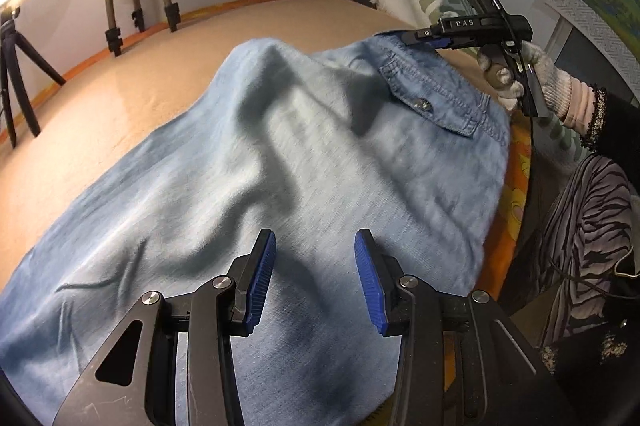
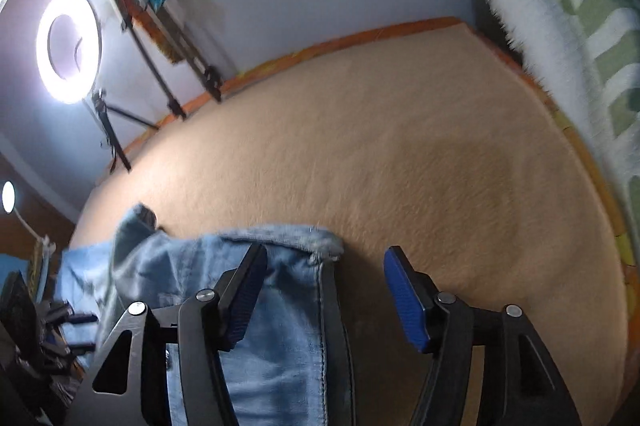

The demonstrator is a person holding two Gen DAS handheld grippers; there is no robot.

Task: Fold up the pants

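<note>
Pants (image 1: pixel 280 162) in light blue denim lie spread on the tan blanket (image 2: pixel 400 146).
Left gripper (image 1: pixel 316 282) hovers spread above them; right gripper (image 2: pixel 324 300), spread and pinching nothing, straddles their stitched edge, bare blanket beyond.

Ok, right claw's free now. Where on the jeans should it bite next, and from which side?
Probably the frayed corner of the jeans, just ahead of the open right claw. Come from the bare tan blanket side, sliding one finger under the stitched edge: that edge lies straight and exposed there, while further left the cloth bunches into folds. The left claw hovers open over mid-fabric.
</note>
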